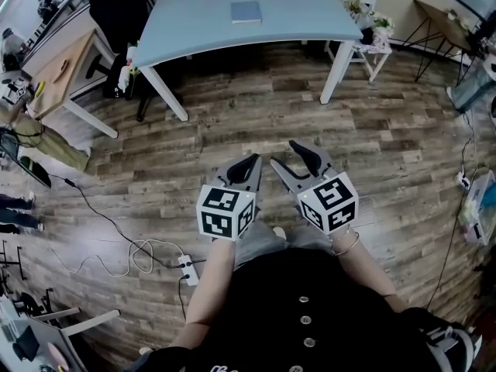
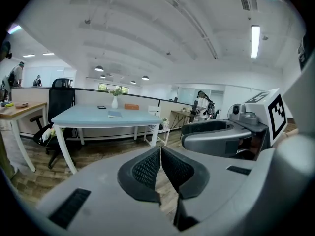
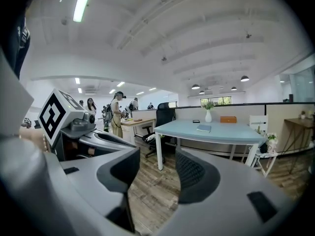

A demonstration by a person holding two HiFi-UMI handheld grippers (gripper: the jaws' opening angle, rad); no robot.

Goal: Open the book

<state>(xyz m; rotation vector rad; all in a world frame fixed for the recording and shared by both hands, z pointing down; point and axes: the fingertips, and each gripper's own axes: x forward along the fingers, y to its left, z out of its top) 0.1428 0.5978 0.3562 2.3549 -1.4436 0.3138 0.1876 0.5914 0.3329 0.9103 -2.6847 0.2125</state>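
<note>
While the pale blue counter stands well apart from the person across the wooden floor, the task looks not yet begun. The left tongs are pressed together on nothing, and the right tongs are spread and empty. The book lies flat on the counter, apparently closed and untouched, so approaching it and lifting its cover both remain.

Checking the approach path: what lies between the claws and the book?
Head view: bare wood floor, then the table edge, between left claw, right claw and the book.
</note>
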